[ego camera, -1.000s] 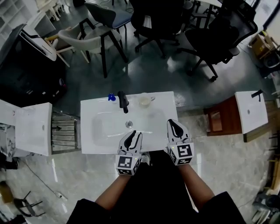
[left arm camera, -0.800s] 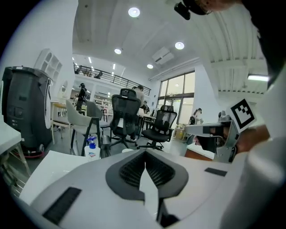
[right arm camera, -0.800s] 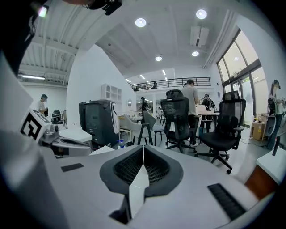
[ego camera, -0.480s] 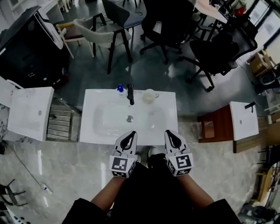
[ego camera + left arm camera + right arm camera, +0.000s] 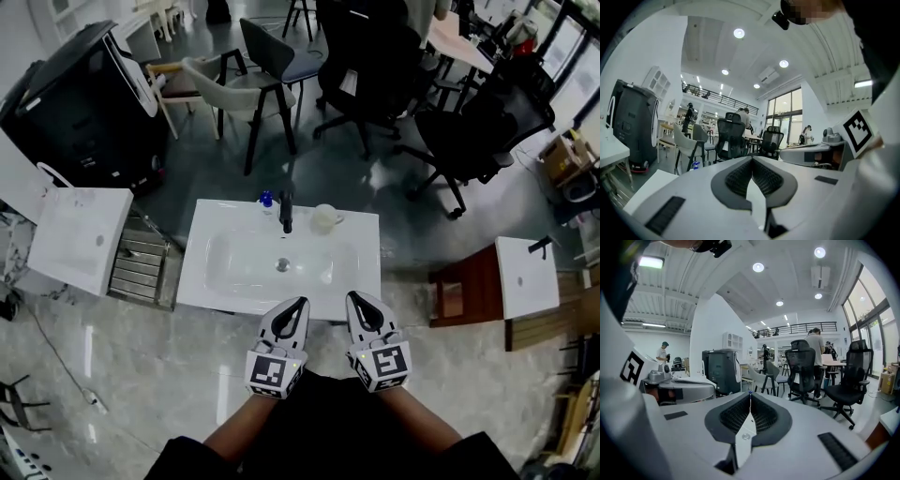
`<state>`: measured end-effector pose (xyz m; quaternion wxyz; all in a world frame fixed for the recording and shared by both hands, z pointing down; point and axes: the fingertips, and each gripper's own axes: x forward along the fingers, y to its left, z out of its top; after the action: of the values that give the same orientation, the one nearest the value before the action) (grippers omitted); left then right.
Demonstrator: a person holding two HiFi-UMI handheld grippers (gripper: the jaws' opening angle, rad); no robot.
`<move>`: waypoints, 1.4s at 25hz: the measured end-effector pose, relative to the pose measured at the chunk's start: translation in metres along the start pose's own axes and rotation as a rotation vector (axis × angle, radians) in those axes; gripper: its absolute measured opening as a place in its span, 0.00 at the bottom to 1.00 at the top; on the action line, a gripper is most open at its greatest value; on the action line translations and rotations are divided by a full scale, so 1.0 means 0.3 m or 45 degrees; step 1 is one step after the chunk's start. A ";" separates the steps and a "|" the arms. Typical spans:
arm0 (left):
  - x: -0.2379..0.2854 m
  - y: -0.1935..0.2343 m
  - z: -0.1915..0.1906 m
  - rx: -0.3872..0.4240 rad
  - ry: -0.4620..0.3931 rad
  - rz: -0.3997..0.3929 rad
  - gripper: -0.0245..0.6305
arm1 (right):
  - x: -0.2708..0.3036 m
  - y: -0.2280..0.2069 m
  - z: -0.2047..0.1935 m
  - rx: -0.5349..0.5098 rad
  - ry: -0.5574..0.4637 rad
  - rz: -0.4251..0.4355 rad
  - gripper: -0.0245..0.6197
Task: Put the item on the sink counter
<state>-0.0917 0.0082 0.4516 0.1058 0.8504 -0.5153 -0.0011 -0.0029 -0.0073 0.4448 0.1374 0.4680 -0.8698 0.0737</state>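
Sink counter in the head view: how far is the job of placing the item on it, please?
Done, it seems: a pale cup stands on the white sink counter beside the black faucet. In hand: nothing; left gripper and right gripper are shut and empty at the near edge. Left: apparently nothing.

Glossy (perhaps marble) floor (image 5: 94, 366), black office chairs (image 5: 473, 131)
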 end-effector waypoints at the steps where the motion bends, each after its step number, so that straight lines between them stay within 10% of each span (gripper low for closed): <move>1: 0.008 -0.037 0.014 0.014 0.003 0.003 0.06 | -0.025 -0.021 0.006 0.019 -0.002 -0.011 0.09; 19: -0.086 -0.732 -0.051 0.136 0.050 0.077 0.06 | -0.720 -0.250 -0.182 0.123 -0.136 -0.099 0.09; 35: -0.266 -0.541 -0.045 0.084 0.048 0.104 0.06 | -0.697 -0.089 -0.135 0.067 -0.137 -0.072 0.09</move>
<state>0.0145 0.1529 0.4269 0.0873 0.8316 -0.5473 0.0362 0.1358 0.1546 0.4189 0.0800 0.4991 -0.8602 0.0674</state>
